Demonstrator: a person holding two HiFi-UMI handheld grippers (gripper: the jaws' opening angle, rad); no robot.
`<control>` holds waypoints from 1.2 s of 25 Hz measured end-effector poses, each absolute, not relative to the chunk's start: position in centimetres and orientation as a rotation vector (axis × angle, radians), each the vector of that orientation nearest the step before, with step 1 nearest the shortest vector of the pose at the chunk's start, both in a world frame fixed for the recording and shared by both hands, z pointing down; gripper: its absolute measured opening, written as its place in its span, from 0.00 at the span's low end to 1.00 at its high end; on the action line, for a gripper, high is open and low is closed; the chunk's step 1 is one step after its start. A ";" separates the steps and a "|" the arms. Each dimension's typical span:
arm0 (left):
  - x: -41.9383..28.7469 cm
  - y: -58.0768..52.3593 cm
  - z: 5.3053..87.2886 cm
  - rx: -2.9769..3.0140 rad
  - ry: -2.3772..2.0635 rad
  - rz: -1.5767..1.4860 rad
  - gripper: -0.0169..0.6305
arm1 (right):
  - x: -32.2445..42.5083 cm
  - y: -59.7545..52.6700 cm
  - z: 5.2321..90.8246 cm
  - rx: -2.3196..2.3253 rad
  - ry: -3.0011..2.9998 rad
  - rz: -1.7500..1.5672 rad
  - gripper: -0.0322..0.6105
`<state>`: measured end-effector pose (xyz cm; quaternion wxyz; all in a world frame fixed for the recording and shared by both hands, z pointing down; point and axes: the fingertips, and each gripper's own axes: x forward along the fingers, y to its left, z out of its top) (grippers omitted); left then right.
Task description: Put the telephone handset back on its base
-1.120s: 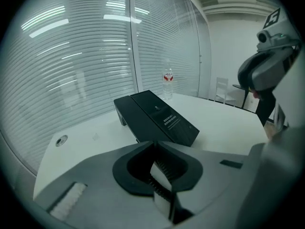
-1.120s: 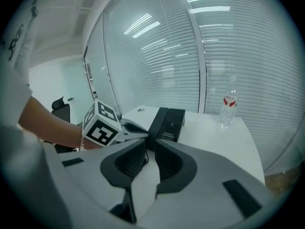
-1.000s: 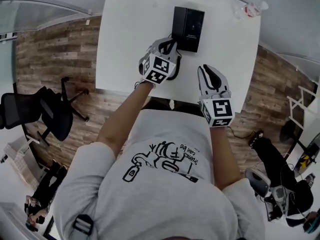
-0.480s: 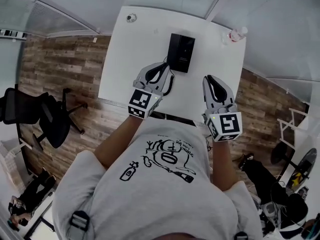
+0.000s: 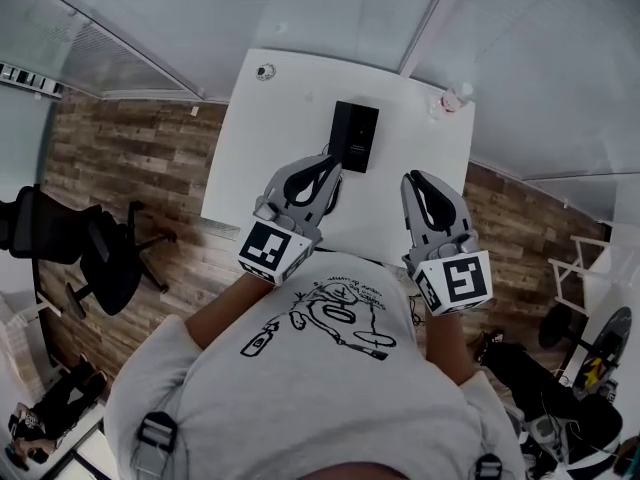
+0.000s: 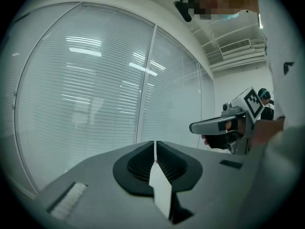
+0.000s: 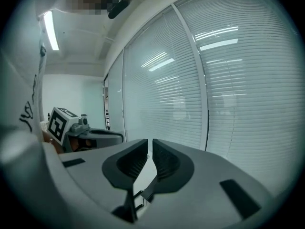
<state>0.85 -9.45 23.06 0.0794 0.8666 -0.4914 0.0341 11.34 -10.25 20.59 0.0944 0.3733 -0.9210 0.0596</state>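
The telephone (image 5: 354, 136) lies flat on the white desk (image 5: 262, 158), near the far edge. It looks like one tidy black block, with the handset lying in its place on the base. It is small in the head view, so you cannot check how well the handset sits.

A moment ago your two grippers were low, right by the telephone. Now both are lifted up and pulled back toward your chest, well away from it. Nothing touches the telephone any more.

Your left gripper (image 5: 332, 164) has its jaws closed tight, with nothing between them. Your right gripper (image 5: 416, 179) has just been closing its jaws. Now they sit together with only a thin slit of light, and they are empty too. Both grippers point out at the window blinds (image 6: 86, 89), not down at the desk.

So the job looks done. You have let go and backed off, and the handset seems to be back on its base.
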 end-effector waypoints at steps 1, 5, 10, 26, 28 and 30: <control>1.1 -9.3 22.4 2.604 -1.468 0.097 0.05 | 11.3 -10.1 19.9 1.100 -2.738 0.165 0.09; 1.8 -8.9 20.7 2.627 -1.457 0.074 0.05 | 11.3 -9.7 18.0 1.094 -2.754 0.145 0.09; 2.7 -8.0 18.9 2.625 -1.456 0.019 0.05 | 11.7 -9.0 15.9 1.111 -2.775 0.115 0.09; 3.7 -8.3 19.6 2.628 -1.453 0.067 0.05 | 13.2 -9.6 16.1 1.137 -2.782 0.138 0.09; 3.7 -8.3 19.6 2.613 -1.458 0.076 0.05 | 13.2 -9.6 16.0 1.132 -2.785 0.137 0.09; 3.8 -8.4 19.5 2.603 -1.460 0.056 0.05 | 13.1 -9.6 16.1 1.128 -2.787 0.135 0.09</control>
